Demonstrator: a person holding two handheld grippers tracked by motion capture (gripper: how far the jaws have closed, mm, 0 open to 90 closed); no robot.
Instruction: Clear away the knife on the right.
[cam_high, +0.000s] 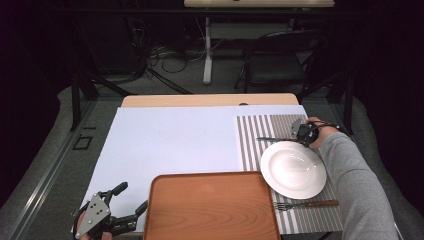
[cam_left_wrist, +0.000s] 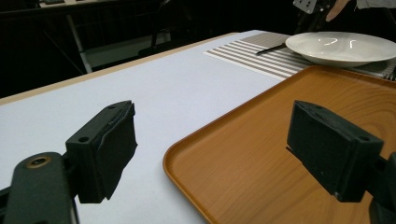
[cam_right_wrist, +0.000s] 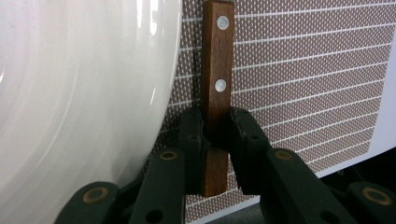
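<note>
One wooden tray (cam_high: 212, 207) lay at the near edge of the table, one striped placemat (cam_high: 260, 135) to its right. One white plate (cam_high: 293, 169) sat on the placemat, touching the tray's far right corner. Two utensils lay on the placemat. One was a fork (cam_high: 306, 204), near side of the plate. The other was a wooden-handled knife (cam_right_wrist: 217, 70) just beyond the plate, lying crosswise, handle toward the right gripper (cam_right_wrist: 215, 135), which clamped that handle. The left gripper (cam_left_wrist: 212, 154), jaws wide apart and empty, hovered at the tray's left edge.
</note>
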